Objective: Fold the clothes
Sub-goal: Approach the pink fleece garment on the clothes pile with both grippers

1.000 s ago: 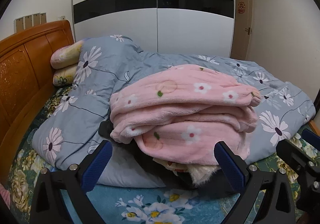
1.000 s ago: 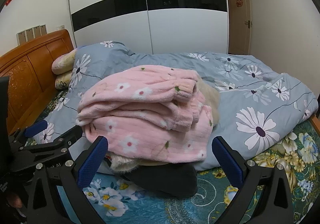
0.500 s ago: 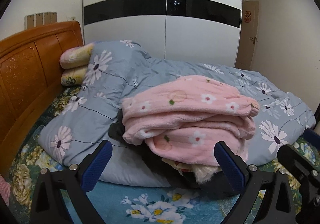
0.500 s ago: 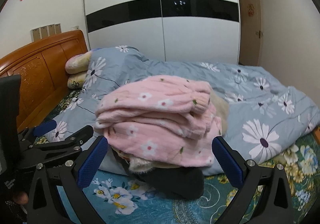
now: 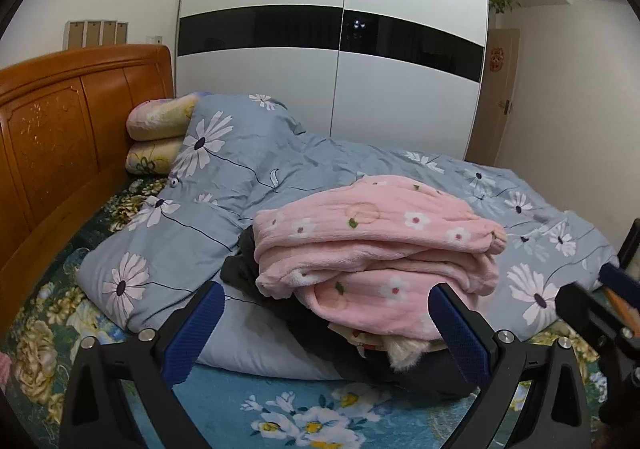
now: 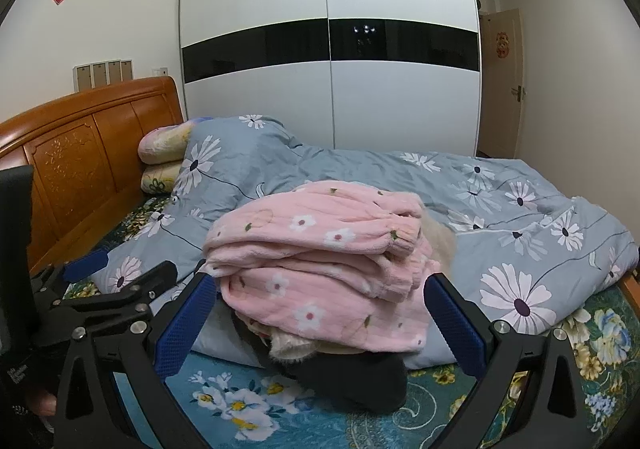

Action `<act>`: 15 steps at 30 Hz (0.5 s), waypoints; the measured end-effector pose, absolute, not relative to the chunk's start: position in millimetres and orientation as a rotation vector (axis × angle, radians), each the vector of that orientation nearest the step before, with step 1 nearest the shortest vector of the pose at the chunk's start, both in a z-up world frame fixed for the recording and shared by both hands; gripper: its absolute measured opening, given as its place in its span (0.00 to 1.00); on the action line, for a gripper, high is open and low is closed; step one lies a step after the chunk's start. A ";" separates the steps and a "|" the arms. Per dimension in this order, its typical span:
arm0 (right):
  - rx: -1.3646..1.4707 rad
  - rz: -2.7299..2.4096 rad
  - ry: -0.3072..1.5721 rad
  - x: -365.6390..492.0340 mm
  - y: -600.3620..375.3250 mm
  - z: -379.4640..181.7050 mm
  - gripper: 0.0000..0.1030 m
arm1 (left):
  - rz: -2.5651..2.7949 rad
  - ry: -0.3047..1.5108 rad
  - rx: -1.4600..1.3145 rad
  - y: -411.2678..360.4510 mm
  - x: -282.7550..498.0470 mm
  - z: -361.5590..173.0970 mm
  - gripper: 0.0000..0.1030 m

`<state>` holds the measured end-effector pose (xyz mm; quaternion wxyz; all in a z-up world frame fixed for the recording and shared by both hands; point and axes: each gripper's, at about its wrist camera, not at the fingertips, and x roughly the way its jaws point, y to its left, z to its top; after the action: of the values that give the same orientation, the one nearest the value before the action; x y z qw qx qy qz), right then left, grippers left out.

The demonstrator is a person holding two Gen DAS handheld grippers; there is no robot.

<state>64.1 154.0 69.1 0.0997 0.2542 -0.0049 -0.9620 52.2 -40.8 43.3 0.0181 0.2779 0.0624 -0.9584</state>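
A folded pink fleece garment with white flowers [image 5: 384,249] lies on top of a pile of clothes on the bed; it also shows in the right wrist view [image 6: 320,269]. Under it lie a cream fluffy item [image 6: 292,345] and dark clothing [image 6: 360,381]. My left gripper [image 5: 328,333] is open and empty, a little short of the pile. My right gripper [image 6: 320,329] is open and empty, its blue pads to either side of the pile's front, apart from it. The left gripper also shows at the left of the right wrist view [image 6: 108,285].
A grey-blue flowered duvet [image 5: 240,177] is bunched behind the pile. Two pillows [image 5: 160,129] lean on the wooden headboard [image 5: 60,137] at left. The floral teal bedsheet [image 6: 224,401] lies in front. A white wardrobe [image 5: 336,49] and a door [image 6: 500,81] stand behind.
Both grippers have drawn back and up from the pile, which looks smaller and lower in both views. The jaws stay open and empty. The clothes have not moved.
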 end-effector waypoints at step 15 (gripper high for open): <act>0.854 -2.818 -0.016 42.5 141.5 50.8 1.00 | -3.021 0.077 0.815 -38.5 41.4 45.4 1.00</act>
<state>42.5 141.5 50.8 0.0981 0.2887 -0.0056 -0.9524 41.4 -38.5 45.4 0.0059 0.2604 0.0246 -0.9652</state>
